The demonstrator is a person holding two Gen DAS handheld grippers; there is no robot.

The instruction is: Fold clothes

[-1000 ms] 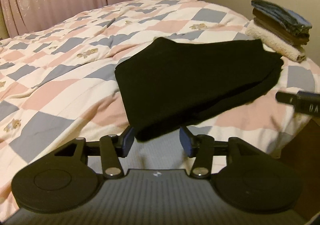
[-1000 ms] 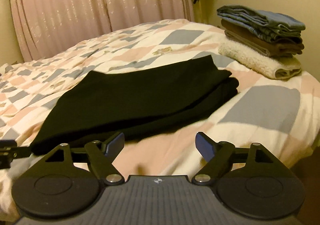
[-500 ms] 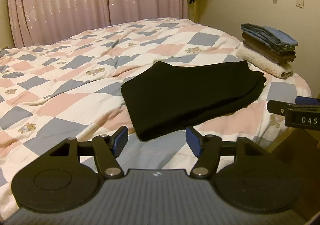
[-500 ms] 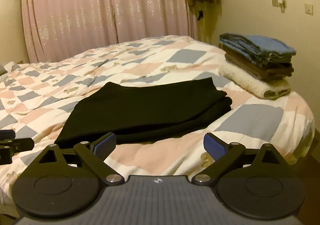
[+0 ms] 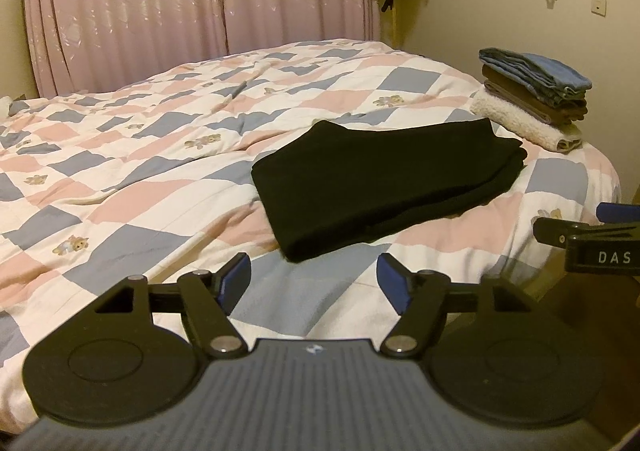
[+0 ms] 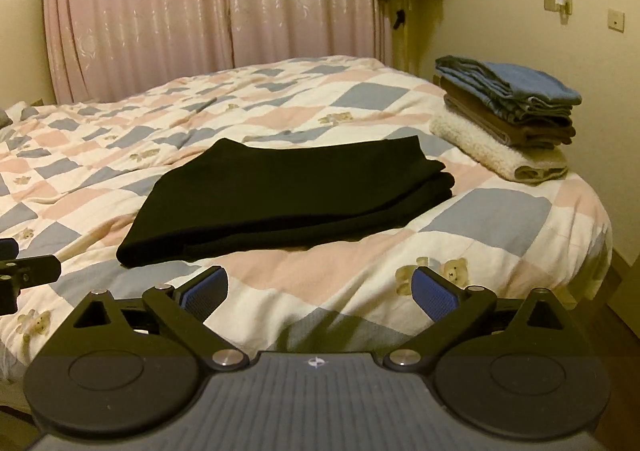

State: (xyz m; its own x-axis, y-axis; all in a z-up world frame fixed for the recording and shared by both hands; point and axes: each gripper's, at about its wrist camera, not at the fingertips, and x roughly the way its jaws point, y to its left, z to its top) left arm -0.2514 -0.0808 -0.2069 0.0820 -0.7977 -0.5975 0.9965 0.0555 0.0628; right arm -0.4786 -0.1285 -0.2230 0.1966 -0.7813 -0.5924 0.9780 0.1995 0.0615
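A folded black garment (image 5: 384, 179) (image 6: 288, 195) lies flat on the checked quilt near the bed's front right corner. My left gripper (image 5: 314, 285) hovers open just short of the garment's near left corner, with nothing between its blue pads. My right gripper (image 6: 318, 293) is open too, held back over the quilt's front edge, a little short of the garment's near side. The right gripper's tip (image 5: 580, 235) shows at the right of the left wrist view. The left gripper's tip (image 6: 24, 275) shows at the left of the right wrist view.
A stack of folded clothes (image 5: 532, 99) (image 6: 508, 119), blue on brown on a cream towel, sits at the bed's right edge beside the wall. The quilt (image 5: 140, 171) stretches back to pink curtains (image 5: 180, 11). Wooden floor (image 6: 624, 315) lies right of the bed.
Both grippers have pulled back and risen away from the black garment, which now looks smaller and farther off. The garment has stayed folded in place. Both grippers remain open.
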